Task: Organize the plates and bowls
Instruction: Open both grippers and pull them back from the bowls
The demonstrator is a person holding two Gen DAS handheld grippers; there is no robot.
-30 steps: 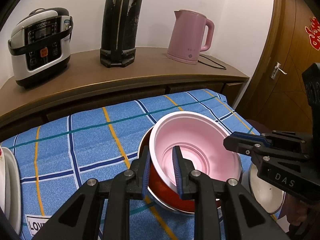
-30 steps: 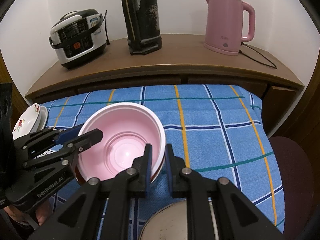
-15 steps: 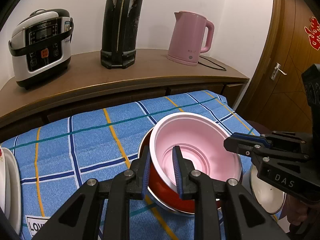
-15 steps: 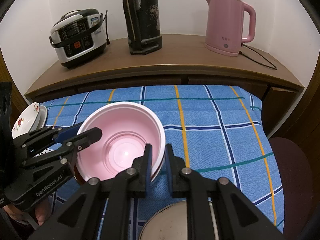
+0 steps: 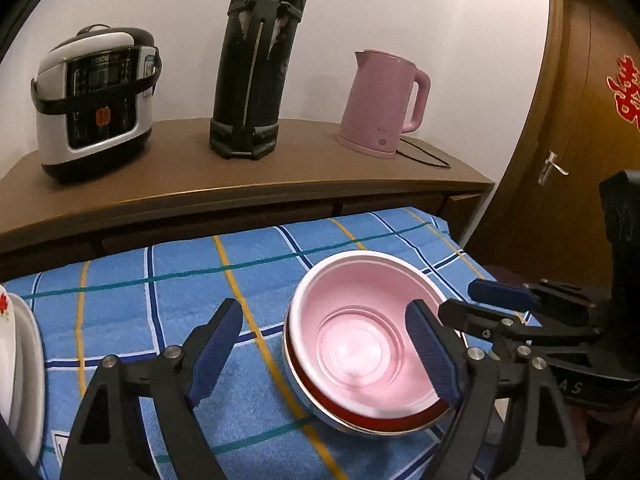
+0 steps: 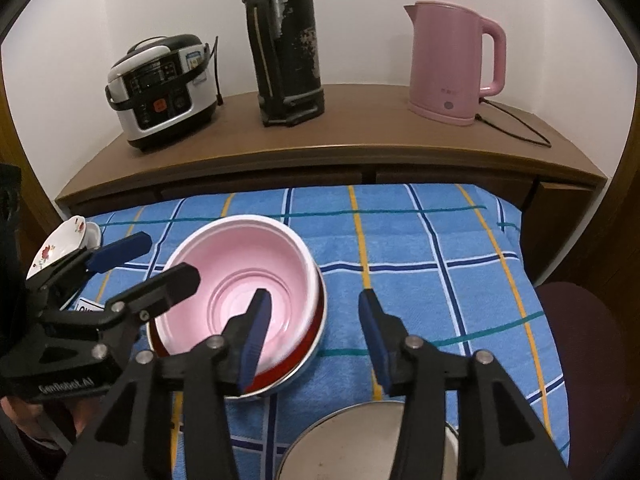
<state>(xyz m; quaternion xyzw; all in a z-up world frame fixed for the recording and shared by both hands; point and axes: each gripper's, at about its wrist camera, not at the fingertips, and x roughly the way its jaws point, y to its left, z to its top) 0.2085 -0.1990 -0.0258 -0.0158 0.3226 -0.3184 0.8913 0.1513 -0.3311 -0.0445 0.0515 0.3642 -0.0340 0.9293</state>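
Presently, item: pink bowl [image 5: 362, 344], nested in red-lined steel bowl [image 5: 352, 408], centre cloth. I judge it light, stiff, slick; grip the rim. Left gripper [image 5: 326, 354] and right gripper [image 6: 314, 334] opening, gripping nothing.

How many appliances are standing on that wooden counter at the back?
3: a rice cooker at the left end, a tall black flask in the middle, and a pink kettle at the right.
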